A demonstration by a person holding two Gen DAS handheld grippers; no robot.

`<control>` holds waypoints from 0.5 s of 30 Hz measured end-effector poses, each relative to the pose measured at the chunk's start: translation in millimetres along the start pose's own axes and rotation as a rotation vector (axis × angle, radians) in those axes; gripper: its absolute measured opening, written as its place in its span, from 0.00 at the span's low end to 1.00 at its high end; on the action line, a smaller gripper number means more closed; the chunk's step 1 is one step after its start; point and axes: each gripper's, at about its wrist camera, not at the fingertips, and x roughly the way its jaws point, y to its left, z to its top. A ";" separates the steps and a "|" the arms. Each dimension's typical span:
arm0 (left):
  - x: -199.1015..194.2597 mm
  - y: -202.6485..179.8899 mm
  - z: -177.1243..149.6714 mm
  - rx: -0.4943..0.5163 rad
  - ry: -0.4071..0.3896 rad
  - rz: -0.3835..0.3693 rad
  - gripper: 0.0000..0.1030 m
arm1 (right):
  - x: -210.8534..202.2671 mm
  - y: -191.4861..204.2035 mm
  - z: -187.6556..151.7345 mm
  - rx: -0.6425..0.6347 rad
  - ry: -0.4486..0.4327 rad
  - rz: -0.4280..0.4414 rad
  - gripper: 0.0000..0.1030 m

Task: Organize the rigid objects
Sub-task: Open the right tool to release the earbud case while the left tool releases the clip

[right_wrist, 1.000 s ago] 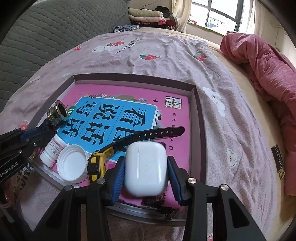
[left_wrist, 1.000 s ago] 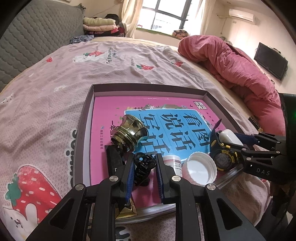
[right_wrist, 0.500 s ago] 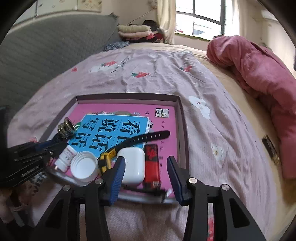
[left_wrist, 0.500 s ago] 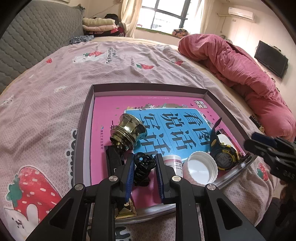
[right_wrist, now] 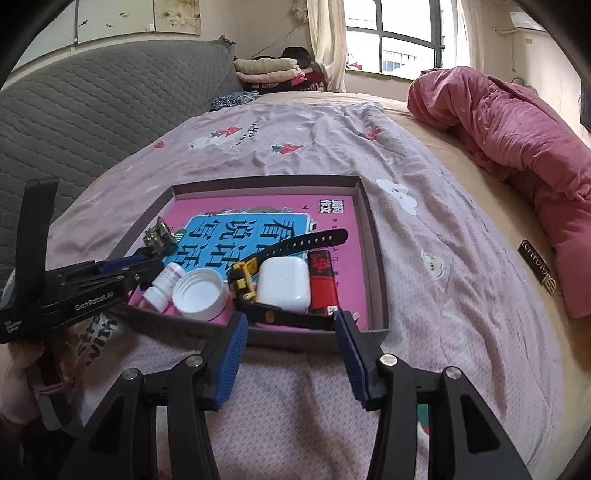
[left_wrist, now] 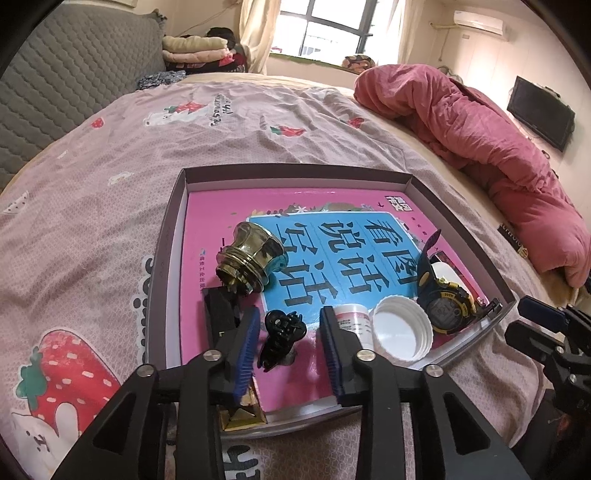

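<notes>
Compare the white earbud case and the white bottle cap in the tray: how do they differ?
The earbud case is a closed, rounded-rectangular shell; the bottle cap is round and lies open side up, showing its hollow inside. The earbud case sits between the watch and the red lighter; the bottle cap sits between the watch and the small white bottle. Both are white plastic and rest in the tray.

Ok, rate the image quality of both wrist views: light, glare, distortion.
Left wrist view: daylight from the window blows out; glare streaks the glossy pink book; fisheye bends the tray edges. Right wrist view: the window blows out too, dark vignette fills the corners, objects stay sharp.
</notes>
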 end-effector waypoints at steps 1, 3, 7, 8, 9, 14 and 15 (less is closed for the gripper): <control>-0.8 0.0 -0.4 -0.002 0.000 0.000 0.38 | -1.2 1.3 -0.3 -0.004 -0.001 0.004 0.48; -3.6 1.6 -2.3 -0.014 0.000 -0.002 0.39 | -3.9 3.3 -0.7 -0.010 -0.004 0.008 0.48; -8.2 4.3 -5.5 -0.026 0.002 0.005 0.39 | -9.8 6.2 -0.5 -0.015 -0.014 0.009 0.48; -9.7 5.3 -6.2 -0.032 0.000 0.004 0.39 | -10.8 5.8 -0.1 -0.013 -0.016 0.011 0.48; -11.2 6.4 -6.7 -0.038 -0.002 0.003 0.39 | -12.4 5.1 0.0 -0.008 -0.018 0.014 0.48; -18.6 7.7 -9.4 -0.045 -0.014 0.007 0.48 | -19.4 1.1 0.6 0.012 -0.032 0.014 0.52; -19.8 7.9 -9.7 -0.045 -0.018 0.008 0.53 | -19.9 0.5 1.1 0.015 -0.033 0.016 0.53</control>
